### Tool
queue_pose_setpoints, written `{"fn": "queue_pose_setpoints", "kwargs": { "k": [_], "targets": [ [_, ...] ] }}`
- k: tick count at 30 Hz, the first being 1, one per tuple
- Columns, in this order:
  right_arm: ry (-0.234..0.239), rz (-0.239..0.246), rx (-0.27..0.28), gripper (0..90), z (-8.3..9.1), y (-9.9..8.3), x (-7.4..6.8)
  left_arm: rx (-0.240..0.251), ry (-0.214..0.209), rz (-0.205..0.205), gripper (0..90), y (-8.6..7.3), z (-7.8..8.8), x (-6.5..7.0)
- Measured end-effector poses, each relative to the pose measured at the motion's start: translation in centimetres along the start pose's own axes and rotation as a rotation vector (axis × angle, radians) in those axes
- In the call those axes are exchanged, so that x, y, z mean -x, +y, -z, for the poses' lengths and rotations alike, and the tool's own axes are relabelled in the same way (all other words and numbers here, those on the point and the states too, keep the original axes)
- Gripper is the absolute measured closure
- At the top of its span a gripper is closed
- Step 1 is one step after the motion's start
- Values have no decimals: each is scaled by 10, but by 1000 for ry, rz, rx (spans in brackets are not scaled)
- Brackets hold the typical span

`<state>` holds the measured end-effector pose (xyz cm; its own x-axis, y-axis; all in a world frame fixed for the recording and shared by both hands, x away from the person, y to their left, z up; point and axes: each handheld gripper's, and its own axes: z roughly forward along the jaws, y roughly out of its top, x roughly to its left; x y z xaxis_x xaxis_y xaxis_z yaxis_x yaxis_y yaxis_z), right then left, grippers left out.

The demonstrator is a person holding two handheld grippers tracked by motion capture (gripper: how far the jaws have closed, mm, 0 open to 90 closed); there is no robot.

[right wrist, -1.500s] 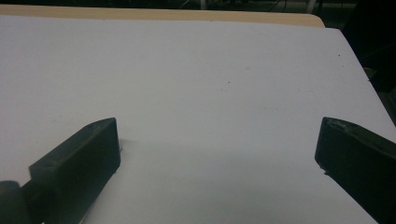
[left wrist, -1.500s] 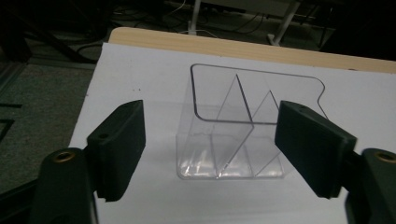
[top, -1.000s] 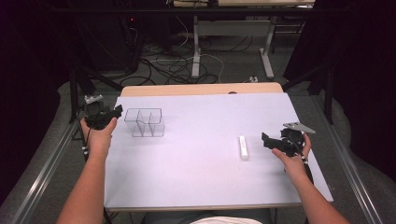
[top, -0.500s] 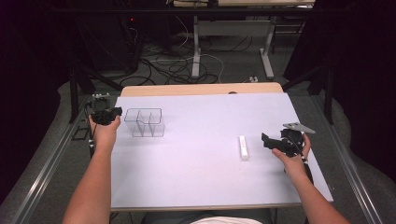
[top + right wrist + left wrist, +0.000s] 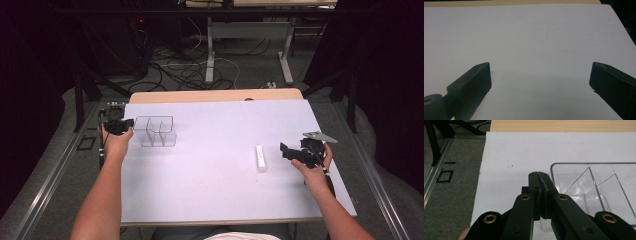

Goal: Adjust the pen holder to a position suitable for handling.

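The left gripper (image 5: 539, 173) is seen w/ its jaws just closed, pressed together on the near-left wall of the clear divided container (image 5: 159, 131); in the left gripper view the thin rim appears pinched between the jaws, though the plastic's transparency makes the contact hard to confirm. The container sits at the left of the white worktop (image 5: 215, 190), upright, three compartments visible. The right gripper (image 5: 289, 151) is held wide open, nothing between its jaws, just right of a small white stick-like object (image 5: 260, 158), approx. mid-right of the worktop and well apart from the container. For the step in hand, the grip should be kept firm but not crushing, and any pull made slow and level so the light container isn't tipped.
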<state>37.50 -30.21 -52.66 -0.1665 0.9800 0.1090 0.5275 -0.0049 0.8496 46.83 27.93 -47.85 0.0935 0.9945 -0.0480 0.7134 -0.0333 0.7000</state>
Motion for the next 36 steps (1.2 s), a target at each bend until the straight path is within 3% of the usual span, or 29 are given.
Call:
{"fn": "queue_pose_setpoints", "kwargs": {
  "k": [14, 24, 36],
  "targets": [
    [2, -6, -2, 41, -1, 0, 0, -3, -26, 7, 900, 0, 0, 0],
    [3, -8, -7, 43, -2, -1, -1, 6, -19, 16, 900, -2, 0, 3],
    [-2, -6, -2, 45, -3, 0, 0, 20, -52, 22, 900, -6, 1, 26]
  ]
}}
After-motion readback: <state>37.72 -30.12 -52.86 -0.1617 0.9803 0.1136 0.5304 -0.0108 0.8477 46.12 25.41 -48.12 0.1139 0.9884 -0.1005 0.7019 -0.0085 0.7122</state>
